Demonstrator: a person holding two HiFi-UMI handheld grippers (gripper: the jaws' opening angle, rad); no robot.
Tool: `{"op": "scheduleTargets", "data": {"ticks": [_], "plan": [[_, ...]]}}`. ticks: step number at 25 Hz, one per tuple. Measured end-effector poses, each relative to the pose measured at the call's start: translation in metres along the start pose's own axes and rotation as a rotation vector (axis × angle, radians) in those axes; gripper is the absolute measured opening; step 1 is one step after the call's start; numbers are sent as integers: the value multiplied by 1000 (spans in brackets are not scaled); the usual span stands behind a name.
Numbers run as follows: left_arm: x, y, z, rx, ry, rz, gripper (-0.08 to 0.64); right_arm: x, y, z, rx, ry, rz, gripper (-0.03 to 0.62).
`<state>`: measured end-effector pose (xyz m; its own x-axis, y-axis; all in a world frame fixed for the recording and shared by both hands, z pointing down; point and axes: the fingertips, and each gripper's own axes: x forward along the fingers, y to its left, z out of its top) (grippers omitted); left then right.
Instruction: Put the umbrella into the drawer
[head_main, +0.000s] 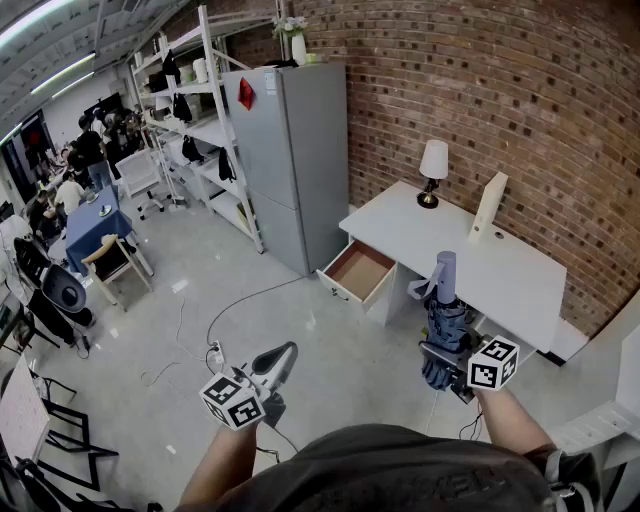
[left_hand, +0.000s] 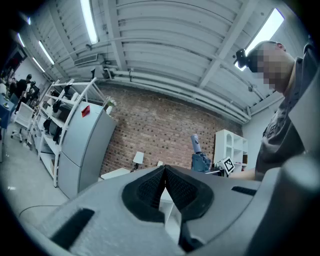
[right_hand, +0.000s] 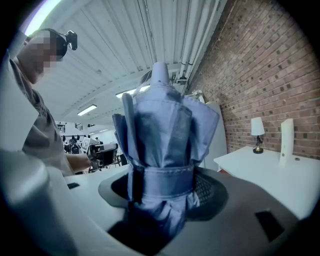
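Note:
My right gripper (head_main: 446, 352) is shut on a folded blue umbrella (head_main: 445, 315), held upright in the air in front of the white desk (head_main: 470, 255). In the right gripper view the umbrella (right_hand: 162, 150) fills the space between the black pads, strapped round its middle. The desk's drawer (head_main: 360, 270) stands pulled out at the desk's left end, its brown bottom bare. My left gripper (head_main: 283, 356) hangs lower left over the floor, shut with nothing in it; its pads (left_hand: 155, 190) meet in the left gripper view.
A lamp (head_main: 433, 172) and a white upright board (head_main: 489, 205) stand on the desk against the brick wall. A grey fridge (head_main: 290, 160) and white shelves (head_main: 195, 120) are left of the desk. Cables (head_main: 215, 330) lie on the floor. People sit far left.

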<state>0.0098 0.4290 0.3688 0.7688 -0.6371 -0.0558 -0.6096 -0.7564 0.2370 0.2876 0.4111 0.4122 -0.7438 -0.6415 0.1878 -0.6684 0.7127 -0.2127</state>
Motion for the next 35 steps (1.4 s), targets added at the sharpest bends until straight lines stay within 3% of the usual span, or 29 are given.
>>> {"op": "scheduleTargets", "data": {"ticks": [13, 28, 35], "plan": [[33, -31, -4, 5, 2, 27, 0, -30, -32, 4, -14, 5, 11, 261], [111, -88, -30, 20, 32, 16, 0, -93, -92, -5, -50, 10, 18, 262], [129, -79, -34, 25, 54, -1, 0, -87, -107, -14, -34, 14, 23, 262]]}}
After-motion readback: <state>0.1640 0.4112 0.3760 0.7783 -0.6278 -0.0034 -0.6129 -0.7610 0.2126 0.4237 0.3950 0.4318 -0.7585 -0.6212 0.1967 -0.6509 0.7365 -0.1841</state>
